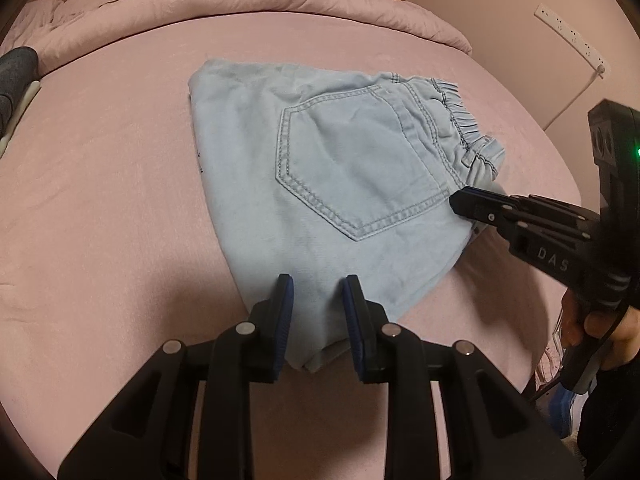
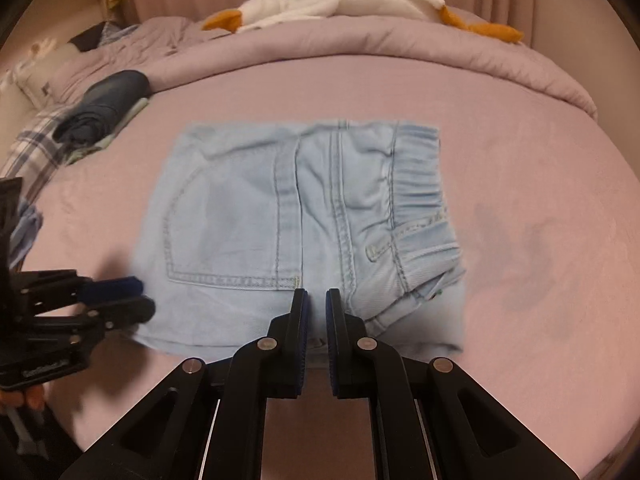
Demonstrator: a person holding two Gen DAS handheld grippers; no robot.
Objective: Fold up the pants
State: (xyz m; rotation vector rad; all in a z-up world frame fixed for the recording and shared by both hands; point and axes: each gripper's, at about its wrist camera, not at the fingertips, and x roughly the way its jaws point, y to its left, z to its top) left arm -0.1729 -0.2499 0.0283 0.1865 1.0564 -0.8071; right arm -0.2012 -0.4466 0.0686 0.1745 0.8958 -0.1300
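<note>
Tongs first: the left gripper (image 1: 316, 288) hangs over the near corner of the pants (image 1: 336, 184), its blue-padded jaws a narrow gap apart with denim showing between them; whether the pads pinch the cloth cannot be told. In its own view the right gripper (image 2: 316, 300) has its jaws almost together, only a slim slot between them, over the near edge of the pants (image 2: 288, 216) below the back pocket (image 2: 232, 224).

From the left wrist the right gripper (image 1: 460, 202) appears side-on, its closed tip at the pants' edge just below the elastic waistband (image 1: 460, 120), with the hand (image 1: 600, 332) gripping its handle. The right wrist in turn shows the left gripper (image 2: 138, 298) side-on at the pants' left corner.

The folded pants lie flat in the middle of the pink bed sheet (image 2: 540, 280). Only the right view shows dark folded clothes (image 2: 104, 108) at the left; a white plush goose (image 2: 340, 0) lies on the quilt (image 2: 360, 44) behind.
</note>
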